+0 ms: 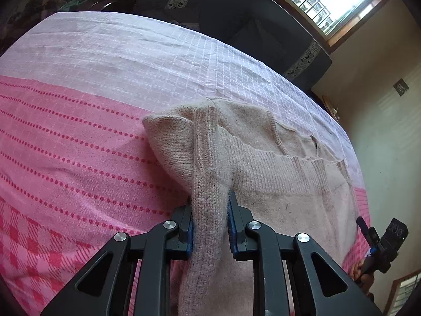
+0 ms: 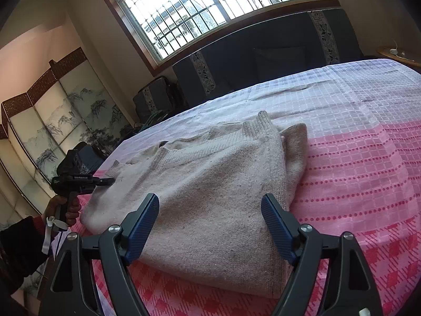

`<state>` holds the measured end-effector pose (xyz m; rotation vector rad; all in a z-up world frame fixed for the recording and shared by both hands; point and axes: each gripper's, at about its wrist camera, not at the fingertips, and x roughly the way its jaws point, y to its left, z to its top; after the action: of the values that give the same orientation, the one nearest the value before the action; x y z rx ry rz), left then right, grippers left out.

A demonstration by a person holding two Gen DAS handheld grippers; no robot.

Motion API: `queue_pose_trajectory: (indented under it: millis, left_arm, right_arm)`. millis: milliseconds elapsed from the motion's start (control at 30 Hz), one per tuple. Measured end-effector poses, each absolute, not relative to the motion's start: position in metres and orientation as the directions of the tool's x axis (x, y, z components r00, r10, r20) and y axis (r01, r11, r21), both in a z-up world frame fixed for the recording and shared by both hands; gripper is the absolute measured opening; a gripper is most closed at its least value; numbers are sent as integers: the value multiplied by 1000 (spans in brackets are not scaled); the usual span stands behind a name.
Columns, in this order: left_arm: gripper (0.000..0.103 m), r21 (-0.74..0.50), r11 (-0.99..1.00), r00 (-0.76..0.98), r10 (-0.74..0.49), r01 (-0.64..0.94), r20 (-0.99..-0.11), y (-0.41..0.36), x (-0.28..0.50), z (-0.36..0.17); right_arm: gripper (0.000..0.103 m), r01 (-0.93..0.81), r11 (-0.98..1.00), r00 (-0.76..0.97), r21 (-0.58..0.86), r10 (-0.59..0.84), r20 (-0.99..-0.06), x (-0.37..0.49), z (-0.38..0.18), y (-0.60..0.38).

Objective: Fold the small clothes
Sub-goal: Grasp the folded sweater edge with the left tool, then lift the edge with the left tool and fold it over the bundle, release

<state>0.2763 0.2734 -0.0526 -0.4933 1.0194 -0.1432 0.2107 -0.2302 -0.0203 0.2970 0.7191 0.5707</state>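
A beige knitted sweater (image 1: 276,179) lies partly folded on the pink bedspread (image 1: 79,144). In the left wrist view my left gripper (image 1: 210,202) is shut on a ribbed sleeve (image 1: 208,158) of it, which runs up between the blue pads and is lifted off the bed. In the right wrist view the sweater (image 2: 210,163) fills the middle, with a folded sleeve on top at the far right. My right gripper (image 2: 210,200) hovers open over its near hem, nothing between the pads. The left gripper (image 2: 105,181) shows at the sweater's left edge, held by a hand (image 2: 68,210).
The bedspread (image 2: 355,158) turns from pink dots and checks near me to a pale grid farther off. A dark headboard (image 2: 263,58) and a barred window (image 2: 210,5) stand behind. A painted folding screen (image 2: 52,121) is at the left, the right gripper (image 1: 368,231) at the bed's right edge.
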Motion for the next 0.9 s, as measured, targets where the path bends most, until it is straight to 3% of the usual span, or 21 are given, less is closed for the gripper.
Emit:
queue_pose_trajectory:
  millis: [533,900]
  left_arm:
    - [15,-483,856,583,-299,-187,-756,191,267,48]
    - [14,-463,862,573,-278,-206,-771,124,280,70]
  right_arm:
    - [85,-436,763,611,477,640,-465,202,-15,-236]
    - [86,-467,721,608,512,682,-406,196,-11,-244]
